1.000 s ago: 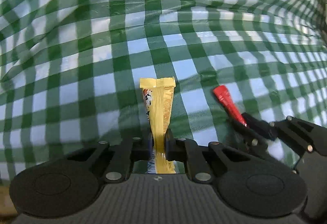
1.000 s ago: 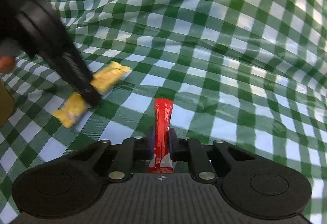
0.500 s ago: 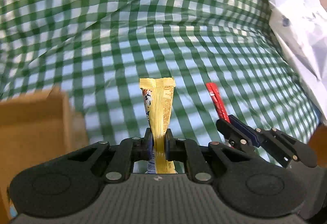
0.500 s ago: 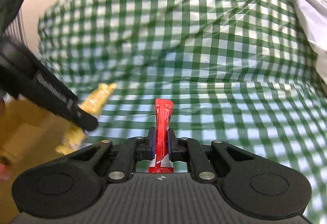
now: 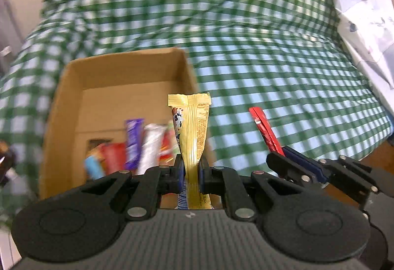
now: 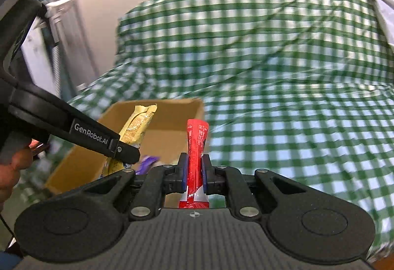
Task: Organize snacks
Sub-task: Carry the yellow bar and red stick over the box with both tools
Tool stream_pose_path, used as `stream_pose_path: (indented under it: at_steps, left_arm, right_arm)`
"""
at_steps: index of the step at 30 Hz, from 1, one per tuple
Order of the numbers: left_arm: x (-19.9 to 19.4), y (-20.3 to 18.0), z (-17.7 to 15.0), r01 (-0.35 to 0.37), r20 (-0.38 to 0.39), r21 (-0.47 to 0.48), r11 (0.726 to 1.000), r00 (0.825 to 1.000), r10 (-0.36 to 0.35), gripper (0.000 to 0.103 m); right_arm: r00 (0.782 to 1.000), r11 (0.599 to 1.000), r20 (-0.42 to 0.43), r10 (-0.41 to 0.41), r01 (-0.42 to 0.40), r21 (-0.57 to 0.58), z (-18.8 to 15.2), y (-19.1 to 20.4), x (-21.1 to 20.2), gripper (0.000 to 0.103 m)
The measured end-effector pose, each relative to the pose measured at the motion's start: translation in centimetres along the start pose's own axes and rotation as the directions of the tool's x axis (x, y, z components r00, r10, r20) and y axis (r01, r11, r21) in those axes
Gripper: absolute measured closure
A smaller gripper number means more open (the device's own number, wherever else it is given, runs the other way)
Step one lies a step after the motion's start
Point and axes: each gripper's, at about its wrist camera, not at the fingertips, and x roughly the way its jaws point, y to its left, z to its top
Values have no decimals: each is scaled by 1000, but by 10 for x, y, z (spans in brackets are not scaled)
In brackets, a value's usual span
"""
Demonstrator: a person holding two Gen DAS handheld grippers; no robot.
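Left wrist view: left gripper (image 5: 191,172) clamped on a yellow snack packet (image 5: 190,127), which stands upright between the jaws, its crimped top edge well above them. Behind and below it, an open cardboard box (image 5: 73,87) on the green checked cloth (image 5: 270,48); blurred wrappers (image 5: 134,144) lie in its near end, purple, white and red among them. To the right, the right gripper (image 5: 283,159) pinches a red snack stick (image 5: 264,132), tilted, just beside the box's right wall.

Right wrist view: right gripper (image 6: 194,171) closed on the red snack stick (image 6: 196,142), upright. Left gripper (image 6: 123,149) enters from the left, holding the yellow snack packet (image 6: 138,124) over the cardboard box (image 6: 170,127). Green checked cloth (image 6: 283,73) beyond.
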Motion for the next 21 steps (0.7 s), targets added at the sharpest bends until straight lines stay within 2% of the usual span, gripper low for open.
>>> stream_pose_path:
  at_steps: [5,9,15,21]
  left_arm:
    - [-31,39,-35,-49,37,-44,998,998,50,91]
    - [-46,60,-51,-56,54,-79,995,997,61,91]
    - [-56,86,-67,-53,66,-124,991,996,61,91]
    - [-52,94,-69,-35,66,-138,990,997,44,91]
  right_arm:
    - [998,997,-17,56,-56,-57,-14,59,-16,92]
    - [997,992,-30,72,-74,-97,-22,89,-26,92]
    - [997,986,-48,66,-72,-153,-25,115,-26,92]
    - [997,984,-64,43,-53,-170,-22,118,-18,92]
